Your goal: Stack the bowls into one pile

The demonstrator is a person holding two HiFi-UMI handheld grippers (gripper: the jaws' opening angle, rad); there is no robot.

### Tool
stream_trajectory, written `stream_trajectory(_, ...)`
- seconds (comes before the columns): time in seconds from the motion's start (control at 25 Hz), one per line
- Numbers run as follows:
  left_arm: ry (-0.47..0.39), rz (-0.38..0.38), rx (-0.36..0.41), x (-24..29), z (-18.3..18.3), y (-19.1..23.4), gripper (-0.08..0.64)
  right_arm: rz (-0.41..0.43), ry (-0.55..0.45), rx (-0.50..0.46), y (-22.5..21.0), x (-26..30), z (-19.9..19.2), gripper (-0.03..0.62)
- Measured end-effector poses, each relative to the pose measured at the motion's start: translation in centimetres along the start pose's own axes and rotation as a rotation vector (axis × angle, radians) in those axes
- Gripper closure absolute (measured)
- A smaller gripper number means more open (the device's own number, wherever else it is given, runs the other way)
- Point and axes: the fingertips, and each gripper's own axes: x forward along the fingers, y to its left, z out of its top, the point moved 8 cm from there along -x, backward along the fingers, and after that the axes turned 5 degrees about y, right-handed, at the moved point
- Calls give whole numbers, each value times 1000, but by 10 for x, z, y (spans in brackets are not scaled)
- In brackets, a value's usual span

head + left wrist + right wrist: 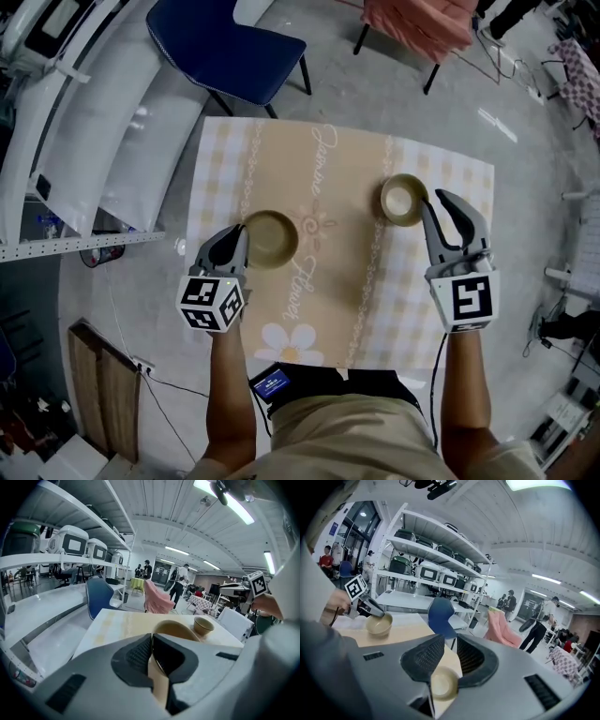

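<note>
Left tongs (242, 236) pinching tan bowl (274, 240), right tongs (435, 201) open, checked tablecloth (225, 169), concrete floor (394, 94).

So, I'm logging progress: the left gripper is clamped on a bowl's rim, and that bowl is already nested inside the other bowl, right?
Not quite. The left gripper is clamped on the rim of the left bowl, but that bowl is not nested. The head view shows it well apart from the other bowl, with bare tablecloth between them.

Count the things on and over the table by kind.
Tan round bowls: 2, the left bowl and the right bowl
Grey grippers: 2, the left gripper and the right gripper
Beige checked tablecloth: 1
Total: 5
</note>
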Motion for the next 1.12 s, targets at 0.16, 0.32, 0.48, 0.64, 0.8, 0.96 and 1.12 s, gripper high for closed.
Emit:
stream_trajectory(0.16,-18,-28,20,9,18,-18,541,-26,2,14,-14,-14,-7,509)
stream_trajectory(0.32,-31,-61,38,22,34,-38,541,-53,14,33,-29,-27,-18,509)
stream_trajectory(0.48,-38,-103,58,41,48,-61,541,-83,21,52,-45,-41,-31,509)
stream_trajectory(0.64,-39,-140,75,60,57,-84,541,-114,60,62,-60,-55,-48,509)
stream_trajectory(0.8,-31,-177,88,81,63,-105,541,-138,61,88,-72,-67,-63,509)
stream_trajectory(0.96,-22,-204,92,99,66,-124,541,-161,91,102,-83,-79,-77,509)
stream_trajectory(1.12,-21,-233,97,115,70,-141,541,-176,90,121,-89,-88,-88,511)
